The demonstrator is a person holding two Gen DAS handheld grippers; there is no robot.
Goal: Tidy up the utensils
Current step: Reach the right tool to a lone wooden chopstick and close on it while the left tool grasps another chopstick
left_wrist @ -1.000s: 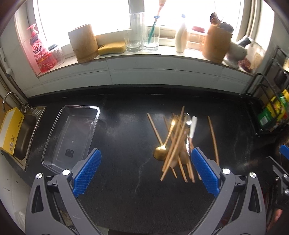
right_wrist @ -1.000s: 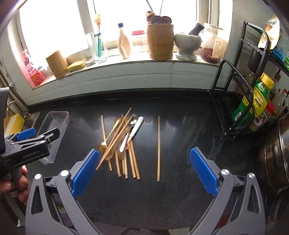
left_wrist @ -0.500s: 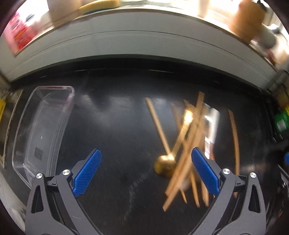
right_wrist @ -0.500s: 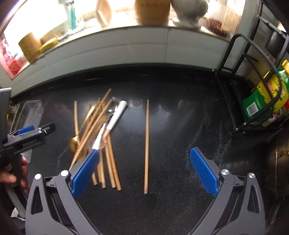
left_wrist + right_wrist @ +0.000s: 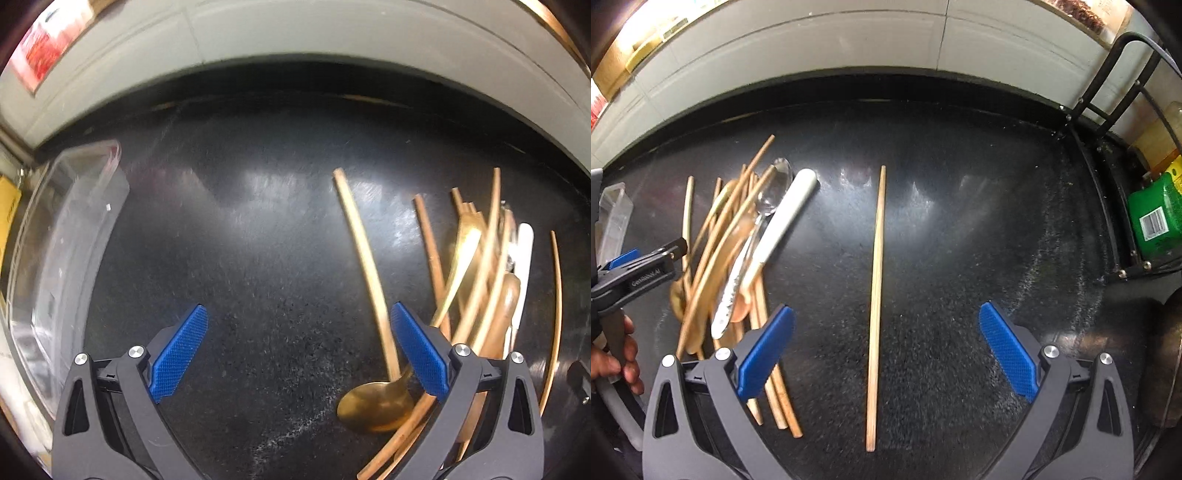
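Approach step: both grippers are hovering low over the black counter (image 5: 960,221), nothing yet lifted. The right gripper (image 5: 886,347), fingers spread wide and empty, is straddling the lone chopstick (image 5: 876,295), so the next move likely calls for descending and pinching it. The left gripper (image 5: 297,349) (also spread, empty) is hanging just left of the utensil pile (image 5: 476,280), its right finger over the gold spoon (image 5: 375,410); the clear tray (image 5: 55,258) is lying well apart, far left.

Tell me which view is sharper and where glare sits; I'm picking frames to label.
Right wrist view: mostly sharp, the lone chopstick crisp, pale glare patches on the countertop beyond it, the utensil pile slightly smeared. Left wrist view: motion-blurred, the gold spoon and clear tray soft, a window reflection mid-counter. Both bend straight edges, fisheye-style.
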